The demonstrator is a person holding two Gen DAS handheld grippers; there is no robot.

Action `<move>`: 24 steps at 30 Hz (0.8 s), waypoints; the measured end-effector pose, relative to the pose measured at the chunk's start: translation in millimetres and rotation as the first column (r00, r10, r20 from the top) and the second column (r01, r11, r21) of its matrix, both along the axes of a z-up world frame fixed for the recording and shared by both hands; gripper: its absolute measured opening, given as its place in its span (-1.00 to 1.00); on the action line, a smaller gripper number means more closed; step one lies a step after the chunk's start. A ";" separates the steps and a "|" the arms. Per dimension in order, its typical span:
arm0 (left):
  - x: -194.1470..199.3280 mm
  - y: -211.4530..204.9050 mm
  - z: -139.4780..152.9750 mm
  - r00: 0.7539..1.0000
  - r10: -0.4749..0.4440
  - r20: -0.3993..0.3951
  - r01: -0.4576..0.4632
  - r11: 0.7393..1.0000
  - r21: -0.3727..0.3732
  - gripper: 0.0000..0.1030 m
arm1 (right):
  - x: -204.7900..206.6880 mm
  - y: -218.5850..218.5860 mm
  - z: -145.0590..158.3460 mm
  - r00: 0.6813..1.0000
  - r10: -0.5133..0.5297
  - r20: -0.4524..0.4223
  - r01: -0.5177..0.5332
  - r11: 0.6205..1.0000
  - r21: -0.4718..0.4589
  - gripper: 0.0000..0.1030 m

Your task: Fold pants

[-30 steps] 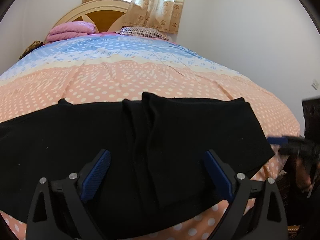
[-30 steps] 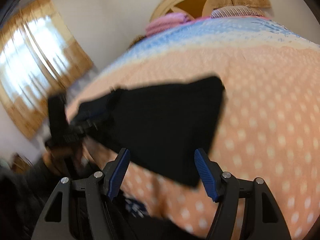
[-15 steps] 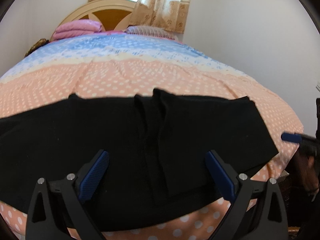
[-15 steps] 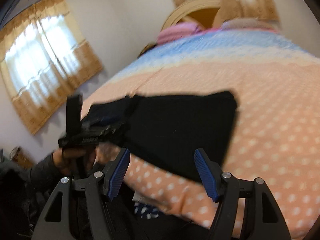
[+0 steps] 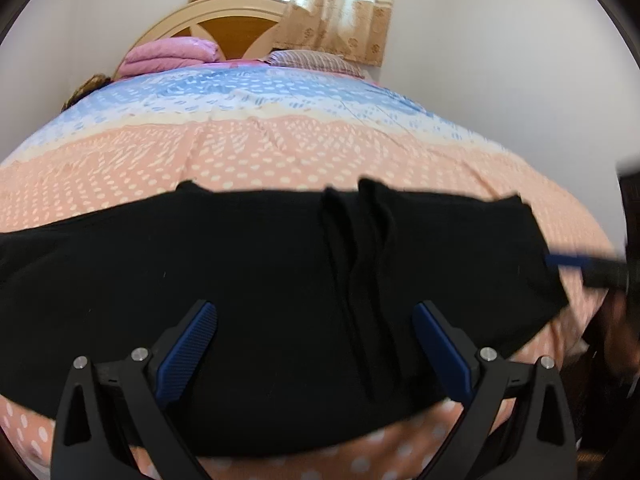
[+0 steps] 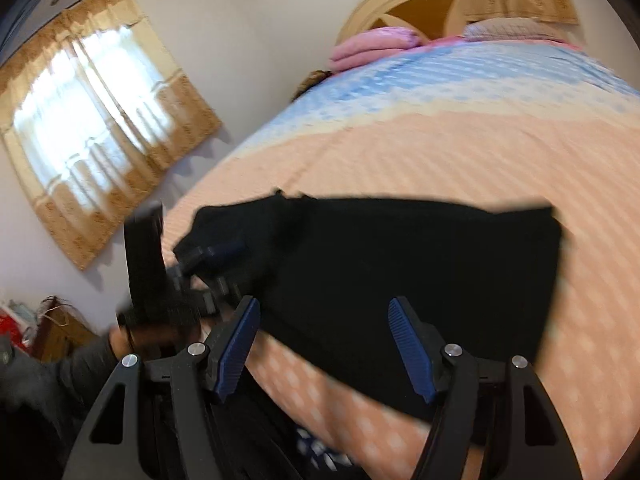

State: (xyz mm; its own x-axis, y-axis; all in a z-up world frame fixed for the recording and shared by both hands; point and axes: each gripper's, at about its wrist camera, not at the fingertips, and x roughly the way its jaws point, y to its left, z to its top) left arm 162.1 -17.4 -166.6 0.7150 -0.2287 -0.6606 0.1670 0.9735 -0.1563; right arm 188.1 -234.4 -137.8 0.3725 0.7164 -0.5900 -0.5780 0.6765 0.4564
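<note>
The room is lit softly by daylight through curtained windows point(image 6: 92, 120), which are blown out to white. The right wrist view is smeared by motion blur; the left is sharper. Straight lines are bent by fisheye distortion, and corners are vignetted black.

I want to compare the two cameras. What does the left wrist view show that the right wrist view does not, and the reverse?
Only the left wrist view shows the whole pants spread across the bed, with the ridge of bunched cloth in the middle.

Only the right wrist view shows the side window with curtains, the wooden furniture in the corner, and the person's hand and sleeve behind the left claw.

Both share the dotted bedspread, the pink folded blanket, the headboard, and open claws.
</note>
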 end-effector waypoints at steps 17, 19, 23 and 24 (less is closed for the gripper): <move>-18.5 17.4 3.4 0.999 -0.006 0.034 0.006 1.000 0.001 0.98 | 55.2 97.1 -20.2 0.990 0.083 -0.112 -0.081 0.996 0.023 0.33; -25.7 25.6 6.4 0.999 0.009 0.046 -0.009 1.000 0.010 0.98 | 42.1 93.9 -17.7 0.988 0.113 -0.108 -0.109 0.993 0.044 0.33; -35.6 56.4 6.0 0.996 0.081 0.041 -0.082 0.996 0.021 0.98 | 13.2 104.8 -34.4 0.971 0.205 -0.122 -0.206 0.979 0.006 0.33; -37.0 65.3 4.9 0.994 0.105 0.037 -0.106 0.994 0.025 0.98 | 7.4 108.5 -38.8 0.975 0.204 -0.084 -0.207 0.978 -0.020 0.33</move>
State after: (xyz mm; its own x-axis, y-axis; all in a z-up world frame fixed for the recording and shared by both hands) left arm 125.1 47.9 -161.7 0.7576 -0.1330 -0.6390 0.0683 0.9898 -0.1251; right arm 195.4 -125.9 -176.6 0.1694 0.7549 -0.6336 -0.6682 0.5605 0.4892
